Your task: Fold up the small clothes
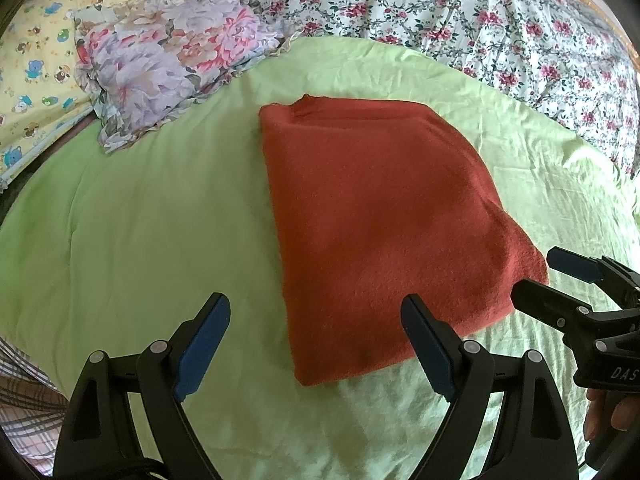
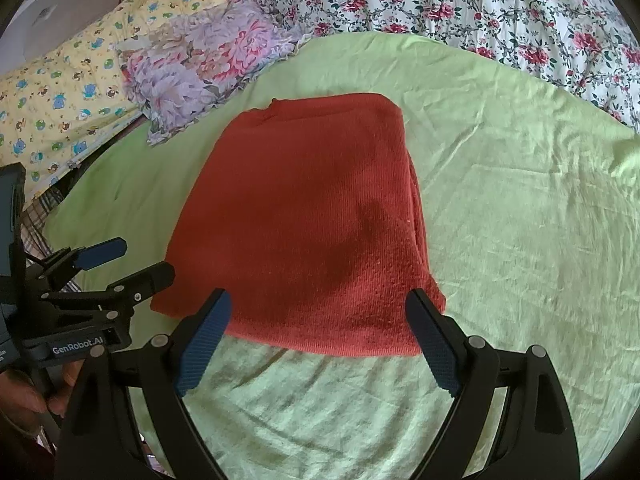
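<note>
On green sheet (image 1: 160, 220), folded red garment (image 1: 372, 216), both hand-held grippers (image 1: 316, 344) (image 2: 320, 344) spread, empty

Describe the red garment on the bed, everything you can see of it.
The red garment is a rust-red knit, fuzzy or finely ribbed by its look, folded into a compact, roughly rectangular stack. Layered edges show along its right side in the right wrist view, and a small bump like a collar sits at its far edge. It lies flat on the light green sheet, near the middle. Both the left gripper and the right gripper are open at its near edge, gripping nothing; whether they touch it cannot be told.
</note>
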